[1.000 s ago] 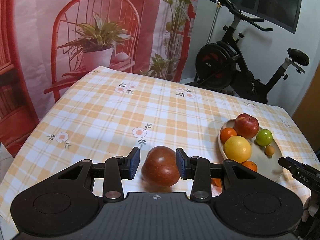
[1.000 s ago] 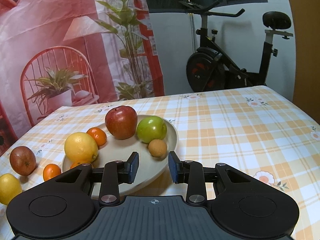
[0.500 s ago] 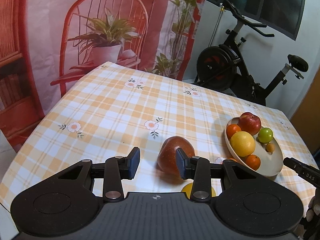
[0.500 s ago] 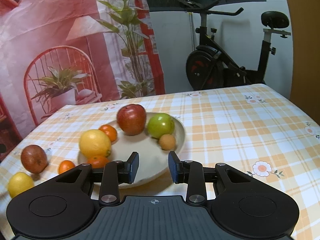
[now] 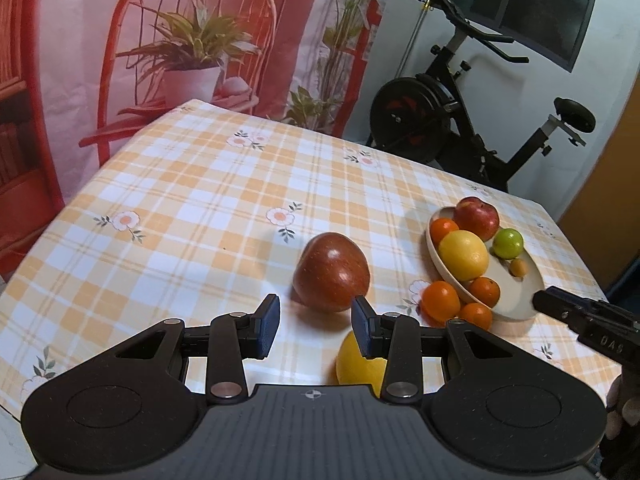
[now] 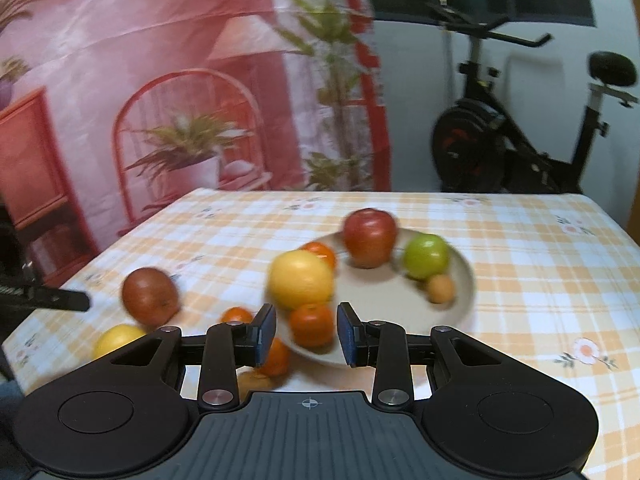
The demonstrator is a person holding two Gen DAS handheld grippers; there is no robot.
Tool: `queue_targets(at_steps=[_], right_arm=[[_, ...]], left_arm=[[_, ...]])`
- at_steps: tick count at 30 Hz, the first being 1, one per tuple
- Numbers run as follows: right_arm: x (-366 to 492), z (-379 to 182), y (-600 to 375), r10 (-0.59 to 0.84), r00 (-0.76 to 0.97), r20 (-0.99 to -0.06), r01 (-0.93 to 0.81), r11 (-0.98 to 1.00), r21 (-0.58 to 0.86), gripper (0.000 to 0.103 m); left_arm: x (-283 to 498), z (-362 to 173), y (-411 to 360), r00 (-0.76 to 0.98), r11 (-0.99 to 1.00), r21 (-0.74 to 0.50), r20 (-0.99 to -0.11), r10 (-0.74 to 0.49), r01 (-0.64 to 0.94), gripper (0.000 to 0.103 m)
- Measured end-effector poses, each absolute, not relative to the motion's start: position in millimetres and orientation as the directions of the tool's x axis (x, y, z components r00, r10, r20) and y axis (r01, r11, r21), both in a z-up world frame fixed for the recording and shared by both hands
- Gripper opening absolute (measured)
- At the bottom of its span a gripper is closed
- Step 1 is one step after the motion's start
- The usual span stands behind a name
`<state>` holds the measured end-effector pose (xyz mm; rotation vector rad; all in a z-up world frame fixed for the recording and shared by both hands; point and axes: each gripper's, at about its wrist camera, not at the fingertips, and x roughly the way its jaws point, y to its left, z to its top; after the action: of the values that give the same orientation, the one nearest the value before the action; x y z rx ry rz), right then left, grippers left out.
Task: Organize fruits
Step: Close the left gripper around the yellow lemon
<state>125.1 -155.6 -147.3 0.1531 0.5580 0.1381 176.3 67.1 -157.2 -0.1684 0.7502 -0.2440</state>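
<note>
Both tools hang empty: the left tool stands narrowly parted before the dark apple, right tool likewise over the plate, presumably collecting loose fruit.

left gripper: black ribbed body | round caps | silver screws | fingers: blue pads

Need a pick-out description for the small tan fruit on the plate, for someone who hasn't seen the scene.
Find the beige plate on the checked tablecloth. At its right side sits a green apple; the small tan fruit lies just in front of it. It is the smallest piece on the plate and the only dull tan one, paler than the oranges.
</note>
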Motion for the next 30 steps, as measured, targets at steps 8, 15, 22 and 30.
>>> queue_targets(at_steps=[8,15,22,30], right_arm=[[125,-145,-114,0.263,0.794,-0.548,-0.221,0.965,0.144,0.034],[125,-149,-95,0.298,0.758,-0.580,-0.274,0.953,0.131,0.035],[126,-153,-89,0.312,0.734,-0.603,-0.292,0.947,0.135,0.035],[127,-156,-86,0.323,0.723,-0.611,-0.307,0.942,0.134,0.036]], left_arm=[[176,-161,68,0.692,0.949,-0.269,-0.653,-0.307,0.167,0.041],[179,-166,65,0.670,0.940,-0.287,-0.663,-0.334,0.185,0.041],[182,-173,60,0.625,0.917,-0.326,-0.672,-0.396,0.230,0.041],[185,-176,51,0.591,0.895,-0.354,-0.673,-0.445,0.271,0.041]])
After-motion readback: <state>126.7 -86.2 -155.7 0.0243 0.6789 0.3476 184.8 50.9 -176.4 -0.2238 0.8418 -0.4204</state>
